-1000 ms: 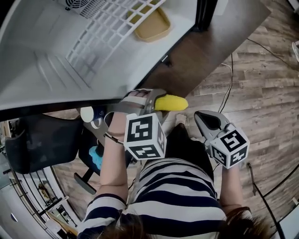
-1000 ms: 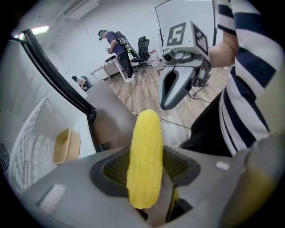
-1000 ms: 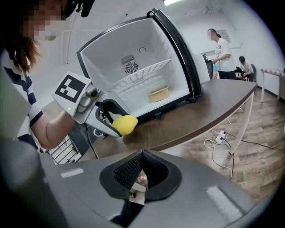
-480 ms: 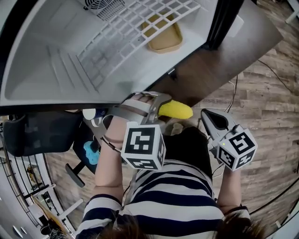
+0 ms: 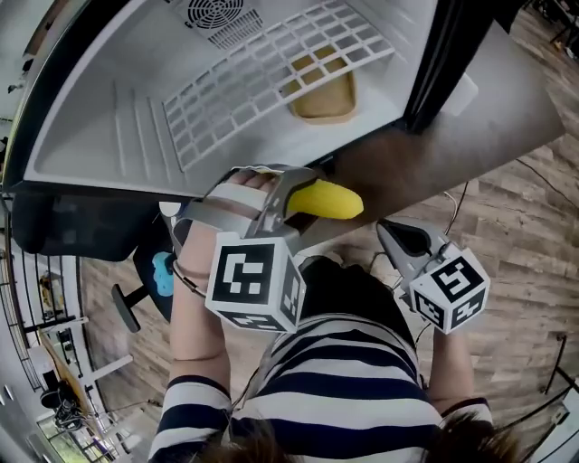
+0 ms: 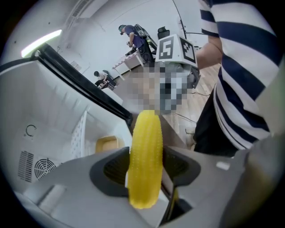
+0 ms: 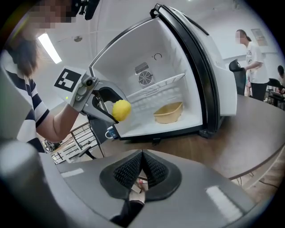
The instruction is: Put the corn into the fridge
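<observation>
the left gripper's (image 5: 291, 195) jaws are clamped on the corn (image 6: 145, 151), gripping it near its butt end so that most of the yellow cob sticks out forward past the tips. the grip looks square and firm, the pads pressing in from either side. the right gripper (image 7: 142, 171) hangs lower and off to the side, its jaws pressed together with nothing between them, taking no part in this.

straight ahead of the corn's free end stands the open fridge (image 5: 136, 118) on the brown tabletop (image 5: 398, 163). the cob's tip is just short of the fridge's front lip, still outside the cavity. beyond the lip, further along the line of the jaws, a tan dish (image 5: 324, 95) lies on the fridge floor under the white wire shelf (image 5: 271, 72), and a round fan vent (image 5: 215, 13) shows on the back wall.

over the last second the hold on the corn has not altered, but the fridge opening has come more fully into the head view and the dish now lies closer ahead of the cob. i take that as the approach being under way: the carry is nearly done, and what seems left is to pass the cob over the lip and set it down inside, perhaps in or beside the dish, before letting go.
</observation>
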Tool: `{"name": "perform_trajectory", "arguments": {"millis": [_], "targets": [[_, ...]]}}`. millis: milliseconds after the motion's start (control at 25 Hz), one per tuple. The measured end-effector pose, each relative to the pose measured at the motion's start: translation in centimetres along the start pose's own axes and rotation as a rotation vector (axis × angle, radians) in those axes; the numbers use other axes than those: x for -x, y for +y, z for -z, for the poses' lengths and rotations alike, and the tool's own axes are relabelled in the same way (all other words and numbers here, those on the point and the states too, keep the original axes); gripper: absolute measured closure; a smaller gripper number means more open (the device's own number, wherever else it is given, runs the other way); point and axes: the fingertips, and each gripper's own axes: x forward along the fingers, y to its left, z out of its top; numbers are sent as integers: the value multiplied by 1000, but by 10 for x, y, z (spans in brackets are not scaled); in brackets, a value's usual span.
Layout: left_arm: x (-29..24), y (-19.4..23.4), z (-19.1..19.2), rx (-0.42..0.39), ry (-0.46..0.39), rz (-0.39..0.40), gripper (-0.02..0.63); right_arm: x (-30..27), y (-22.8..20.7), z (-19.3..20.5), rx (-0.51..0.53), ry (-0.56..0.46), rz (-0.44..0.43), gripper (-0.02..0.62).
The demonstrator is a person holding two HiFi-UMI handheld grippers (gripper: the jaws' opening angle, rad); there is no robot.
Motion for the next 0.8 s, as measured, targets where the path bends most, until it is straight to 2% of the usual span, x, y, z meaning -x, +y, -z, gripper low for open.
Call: {"name": "perform_trajectory", "arguments": {"millis": [560,800], "targets": [[38,74,-2,88,86,-161,606,-6,14,-18,107,17,-208,602],[46,102,9,124,127,-204,606,-8,13,-25,124,10,-233,601]]}}
